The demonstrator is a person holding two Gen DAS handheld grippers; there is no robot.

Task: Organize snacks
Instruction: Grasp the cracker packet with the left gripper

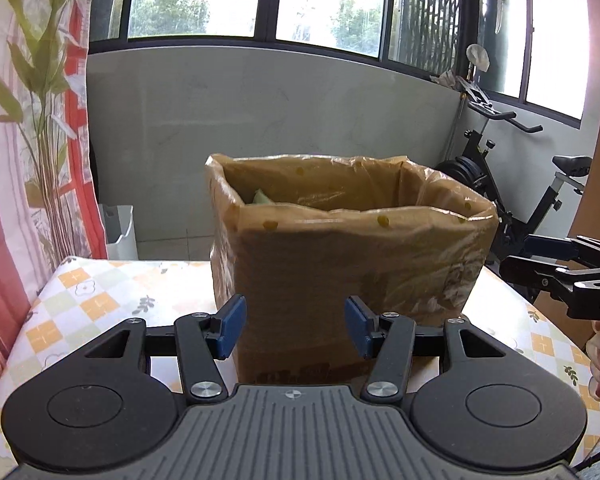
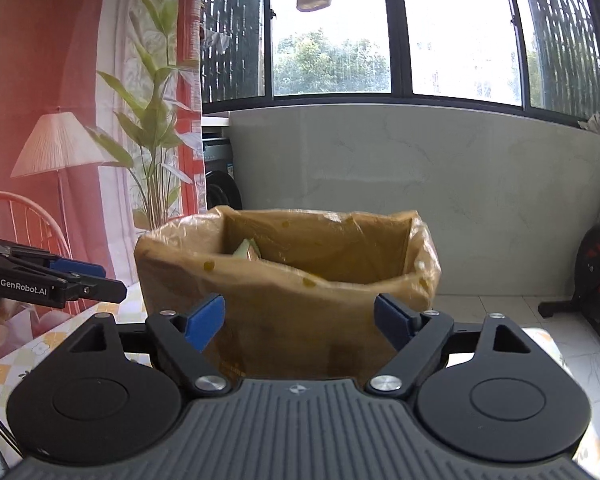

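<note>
We seem to be between items. Both tools stand empty in front of the lined cardboard box (image 1: 352,248), so we judge that a snack has gone in and the next one must be fetched, or the sorting is nearly over. The left tool (image 1: 295,326) has its blue pads apart, roughly half spread, with nothing between them; the box only shows through the gap, behind the pads. The right tool (image 2: 299,322) stands wider, also holding nothing, its pads clear of the box front.

No loose snack shows on the table (image 1: 100,292) in either view, so the next move calls for turning the tools away to find one — where it lies we cannot tell. If none is left, the tools need only draw back without catching the liner.

The box stands upright on the table's checked, flowered cloth, near the far edge, directly ahead of both tools. A thin amber plastic bag lines it and is folded down over the rim, crinkled and glossy, with small dark dots. Inside, at the far left corner, a pale green snack packet (image 1: 261,197) pokes up — little of it shows, and the rest of the contents are hidden by the front wall. The film looks flimsy and we would expect it to snag easily.
</note>
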